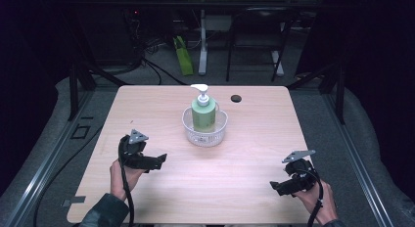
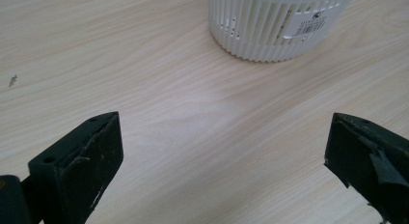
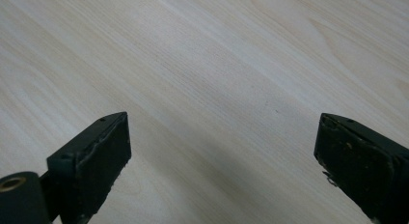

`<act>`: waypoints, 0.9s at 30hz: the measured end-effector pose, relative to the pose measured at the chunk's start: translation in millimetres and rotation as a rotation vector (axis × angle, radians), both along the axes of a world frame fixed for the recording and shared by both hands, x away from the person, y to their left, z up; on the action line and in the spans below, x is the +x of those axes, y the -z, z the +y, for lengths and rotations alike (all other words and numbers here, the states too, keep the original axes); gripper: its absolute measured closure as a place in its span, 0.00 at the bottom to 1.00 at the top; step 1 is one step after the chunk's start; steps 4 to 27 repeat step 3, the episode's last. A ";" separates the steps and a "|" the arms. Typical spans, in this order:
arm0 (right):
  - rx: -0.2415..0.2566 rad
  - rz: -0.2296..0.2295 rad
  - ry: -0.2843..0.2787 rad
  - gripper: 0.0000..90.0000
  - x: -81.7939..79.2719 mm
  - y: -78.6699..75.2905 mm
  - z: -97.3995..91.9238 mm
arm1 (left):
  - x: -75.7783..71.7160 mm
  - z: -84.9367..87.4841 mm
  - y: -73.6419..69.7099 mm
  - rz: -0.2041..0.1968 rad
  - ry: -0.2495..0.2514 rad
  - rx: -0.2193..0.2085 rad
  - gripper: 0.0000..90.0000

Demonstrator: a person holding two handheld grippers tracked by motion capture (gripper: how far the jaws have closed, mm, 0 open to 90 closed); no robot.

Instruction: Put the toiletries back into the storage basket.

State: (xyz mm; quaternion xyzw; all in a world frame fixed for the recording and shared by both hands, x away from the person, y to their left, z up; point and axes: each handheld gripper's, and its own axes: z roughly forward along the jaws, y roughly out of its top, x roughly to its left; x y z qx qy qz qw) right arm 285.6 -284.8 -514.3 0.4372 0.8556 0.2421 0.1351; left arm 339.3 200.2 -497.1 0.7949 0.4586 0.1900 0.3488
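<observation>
While both grippers hang low over the near half of the wooden table [image 1: 254, 153], a green pump bottle [image 1: 203, 114] stands upright inside a clear ribbed basket [image 1: 188, 126] at the middle of the tabletop, its white pump head [image 1: 200, 90] pointing toward the left of the high view. The left gripper [image 1: 159, 161] sits near the basket, on its near left side, held in the person's left hand [image 1: 120, 175]; its jaws are spread wide with nothing between them, and in the left gripper view bare wood fills the gap while the basket's slatted white wall [image 2: 260, 31] rises just beyond, carrying a small label [image 2: 308, 25] whose print is too small to read. The right gripper [image 1: 275, 187] is well apart from the basket, toward the near right corner, held in the right hand [image 1: 318, 200]; its jaws are likewise wide apart and empty over plain wood grain. A small dark round spot [image 1: 236, 98], possibly a hole or cap, lies on the table beyond and to the right of the bottle
</observation>
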 end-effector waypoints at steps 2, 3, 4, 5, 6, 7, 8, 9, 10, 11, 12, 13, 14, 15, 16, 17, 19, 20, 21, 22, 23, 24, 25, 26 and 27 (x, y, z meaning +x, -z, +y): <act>-0.005 0.000 -0.001 0.06 0.3 0.2 -0.1 | 2.7 4.1 2.0 -0.014 -0.003 -0.005 0.00; -0.005 -0.001 -0.004 0.06 0.5 0.1 0.2 | 3.9 6.3 2.1 -0.015 -0.003 0.001 0.00; -0.005 -0.001 -0.004 0.06 0.5 0.1 0.2 | 3.9 6.3 2.1 -0.015 -0.003 0.001 0.00; -0.005 -0.001 -0.004 0.06 0.5 0.1 0.2 | 3.9 6.3 2.1 -0.015 -0.003 0.001 0.00; -0.005 -0.001 -0.004 0.06 0.5 0.1 0.2 | 3.9 6.3 2.1 -0.015 -0.003 0.001 0.00; -0.005 -0.001 -0.004 0.06 0.5 0.1 0.2 | 3.9 6.3 2.1 -0.015 -0.003 0.001 0.00; -0.005 -0.001 -0.004 0.06 0.5 0.1 0.2 | 3.9 6.3 2.1 -0.015 -0.003 0.001 0.00; -0.005 -0.001 -0.004 0.06 0.5 0.1 0.2 | 3.9 6.3 2.1 -0.015 -0.003 0.001 0.00; -0.005 -0.001 -0.004 0.06 0.5 0.1 0.2 | 3.9 6.3 2.1 -0.015 -0.003 0.001 0.00; -0.005 -0.001 -0.004 0.06 0.5 0.1 0.2 | 3.9 6.3 2.1 -0.015 -0.003 0.001 0.00; -0.005 -0.001 -0.004 0.06 0.5 0.1 0.2 | 3.9 6.3 2.1 -0.015 -0.003 0.001 0.00; -0.005 -0.001 -0.004 0.06 0.5 0.1 0.2 | 3.9 6.3 2.1 -0.015 -0.003 0.001 0.00; -0.005 -0.001 -0.004 0.06 0.5 0.1 0.2 | 3.9 6.3 2.1 -0.015 -0.003 0.001 0.00; -0.005 -0.001 -0.004 0.06 0.5 0.1 0.2 | 3.9 6.3 2.1 -0.015 -0.003 0.001 0.00; -0.005 -0.001 -0.004 0.06 0.5 0.1 0.2 | 3.9 6.3 2.1 -0.015 -0.003 0.001 0.00; -0.005 -0.001 -0.004 0.06 0.5 0.1 0.2 | 3.9 6.3 2.1 -0.015 -0.003 0.001 0.00; -0.005 -0.001 -0.004 0.06 0.5 0.1 0.2 | 3.9 6.3 2.1 -0.015 -0.003 0.001 0.00; -0.005 -0.001 -0.004 0.06 0.5 0.1 0.2 | 3.9 6.3 2.1 -0.015 -0.003 0.001 0.00; -0.005 -0.001 -0.004 0.06 0.5 0.1 0.2 | 3.9 6.3 2.1 -0.015 -0.003 0.001 0.00; -0.005 -0.001 -0.004 0.06 0.5 0.1 0.2 | 3.9 6.3 2.1 -0.015 -0.003 0.001 0.00; -0.005 -0.001 -0.004 0.06 0.5 0.1 0.2 | 3.9 6.3 2.1 -0.015 -0.003 0.001 0.00; -0.005 -0.001 -0.004 0.06 0.5 0.1 0.2 | 3.9 6.3 2.1 -0.015 -0.003 0.001 0.00; -0.005 -0.001 -0.004 0.06 0.5 0.1 0.2 | 3.9 6.3 2.1 -0.015 -0.003 0.001 0.00; -0.005 -0.001 -0.004 0.06 0.5 0.1 0.2 | 3.9 6.3 2.1 -0.015 -0.003 0.001 0.00; -0.005 -0.001 -0.004 0.06 0.5 0.1 0.2 | 3.9 6.3 2.1 -0.015 -0.003 0.001 0.00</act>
